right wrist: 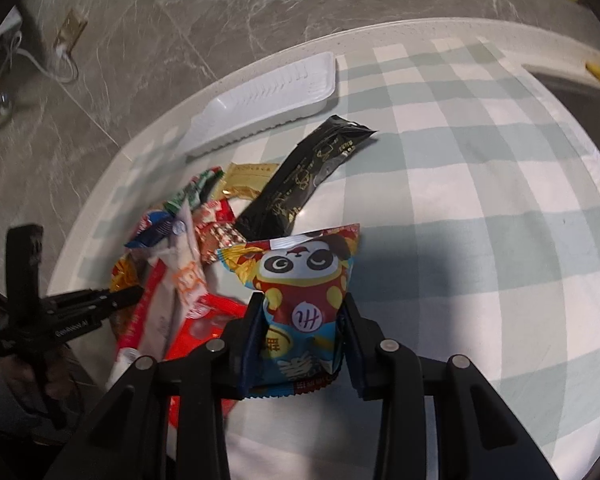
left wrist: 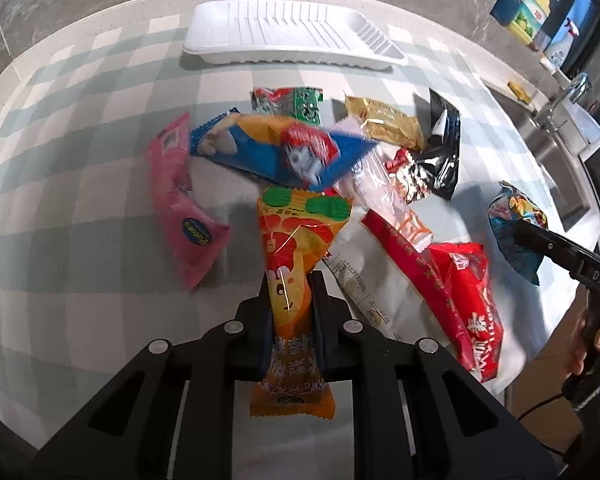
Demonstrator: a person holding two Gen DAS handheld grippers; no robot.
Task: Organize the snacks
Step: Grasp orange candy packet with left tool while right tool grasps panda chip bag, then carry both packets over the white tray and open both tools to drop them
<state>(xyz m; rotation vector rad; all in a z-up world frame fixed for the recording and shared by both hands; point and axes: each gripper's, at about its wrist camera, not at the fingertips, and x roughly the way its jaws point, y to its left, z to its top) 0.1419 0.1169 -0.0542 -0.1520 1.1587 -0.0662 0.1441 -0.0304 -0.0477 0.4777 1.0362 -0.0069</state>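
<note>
Orange snack (left wrist: 290, 280) between left fingers (left wrist: 265, 320).

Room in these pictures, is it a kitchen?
Probably a kitchen: a sink with a tap beside the counter, cleaning bottles behind it, and snacks by a white tray.

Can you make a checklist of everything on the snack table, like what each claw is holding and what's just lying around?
Surface: checkered tablecloth on a pale counter.
Job's things: white tray at the far edge, nothing in it; loose pile of snack packets before it, including pink packet, blue packet, gold packet, black packet.
Clutter: nothing seen apart from the snacks.
Grippers: left gripper shut on orange packet; right gripper shut on panda packet.
Cables: white cable at the wall.
Surroundings: sink, bottles, grey marble wall.
</note>
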